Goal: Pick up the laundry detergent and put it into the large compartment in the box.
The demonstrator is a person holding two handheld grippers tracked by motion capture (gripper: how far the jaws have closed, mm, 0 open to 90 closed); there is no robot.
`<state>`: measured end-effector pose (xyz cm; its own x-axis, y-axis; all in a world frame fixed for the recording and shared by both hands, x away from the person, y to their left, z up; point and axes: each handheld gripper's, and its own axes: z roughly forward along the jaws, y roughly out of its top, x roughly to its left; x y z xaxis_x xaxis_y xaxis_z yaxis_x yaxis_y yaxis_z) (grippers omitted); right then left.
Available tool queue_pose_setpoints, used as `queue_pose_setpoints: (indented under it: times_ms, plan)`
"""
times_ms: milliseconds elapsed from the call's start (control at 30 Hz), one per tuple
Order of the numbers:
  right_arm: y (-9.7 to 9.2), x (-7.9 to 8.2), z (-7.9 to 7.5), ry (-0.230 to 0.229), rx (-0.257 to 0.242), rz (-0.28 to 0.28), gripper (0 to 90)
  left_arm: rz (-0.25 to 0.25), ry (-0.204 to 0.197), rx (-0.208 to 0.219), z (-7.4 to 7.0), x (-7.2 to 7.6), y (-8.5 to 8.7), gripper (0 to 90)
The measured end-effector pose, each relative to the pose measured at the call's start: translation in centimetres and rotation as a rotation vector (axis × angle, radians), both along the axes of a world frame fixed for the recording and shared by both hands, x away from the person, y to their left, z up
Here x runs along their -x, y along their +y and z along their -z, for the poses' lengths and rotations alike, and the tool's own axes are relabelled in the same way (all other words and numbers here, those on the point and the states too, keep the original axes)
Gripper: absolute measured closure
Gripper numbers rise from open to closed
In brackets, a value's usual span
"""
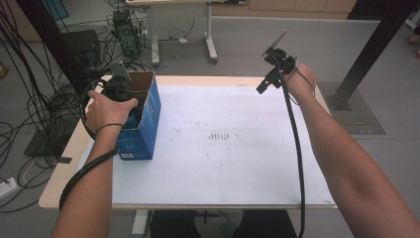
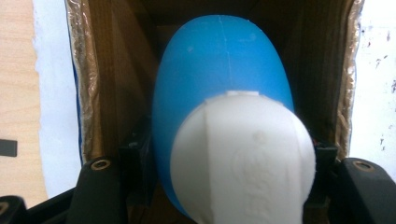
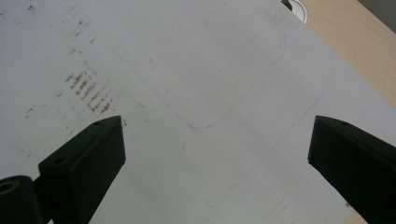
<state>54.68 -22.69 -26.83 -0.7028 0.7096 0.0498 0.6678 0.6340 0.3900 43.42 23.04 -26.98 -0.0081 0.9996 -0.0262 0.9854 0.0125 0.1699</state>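
A blue cardboard box (image 1: pixel 148 126) stands open-topped at the table's left. My left gripper (image 1: pixel 128 101) reaches down into it. In the left gripper view, the jaws (image 2: pixel 229 150) press on either side of a blue bottle (image 2: pixel 219 70) with a white cap (image 2: pixel 243 158), inside the box's brown walls (image 2: pixel 100 93). My right gripper (image 1: pixel 267 82) is held above the table's far right part. Its jaws (image 3: pixel 217 121) stand wide apart over the white sheet (image 3: pixel 196 60), with nothing between them.
A white sheet (image 1: pixel 223 163) covers most of the wooden table (image 1: pixel 64 163), with dark smudges (image 1: pixel 220 136) at its middle. Cables (image 1: pixel 29 114) lie on the floor at the left. Another table's legs (image 1: pixel 210 44) stand behind, and a black post (image 1: pixel 371 54) rises at the right.
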Motion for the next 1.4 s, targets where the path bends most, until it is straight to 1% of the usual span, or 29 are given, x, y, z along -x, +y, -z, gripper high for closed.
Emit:
queue_pose_setpoints:
  times_ms: [267, 467, 533, 633, 767, 1033, 1333, 1400]
  plan:
    - [-0.1, 0.0, 0.1, 0.007, -0.002, 0.003, 3.9, -0.001, -0.001, 0.005, 0.1, 0.0, 0.2, 33.3]
    - [0.0, 0.0, 0.0, 0.005, 0.001, 0.004, 3.9, 0.002, -0.001, -0.003, -0.4, 0.1, 0.0, 34.5]
    - [0.0, 0.0, 0.0, -0.001, 0.005, -0.002, 3.9, 0.004, -0.005, -0.007, -0.8, 0.1, -0.1, 34.6]
    - [0.1, 0.0, 0.0, 0.002, 0.004, 0.001, 4.0, 0.007, -0.009, -0.004, -1.4, 0.1, -0.2, 34.2]
    - [0.1, 0.0, 0.0, 0.002, 0.002, 0.002, 3.9, 0.012, -0.017, -0.011, -2.3, 0.2, -0.4, 33.0]
    - [0.1, 0.2, -0.2, -0.005, 0.001, -0.001, 3.9, 0.012, -0.045, -0.016, -4.2, 0.6, -0.5, 32.7]
    - [0.4, 0.3, -0.3, -0.01, -0.004, -0.005, 3.9, 0.026, -0.066, -0.005, -6.1, 1.1, -0.8, 30.7]
    - [0.5, 0.4, -0.3, -0.008, -0.004, -0.007, 3.9, 0.031, -0.062, -0.003, -6.6, 1.2, -0.9, 28.6]
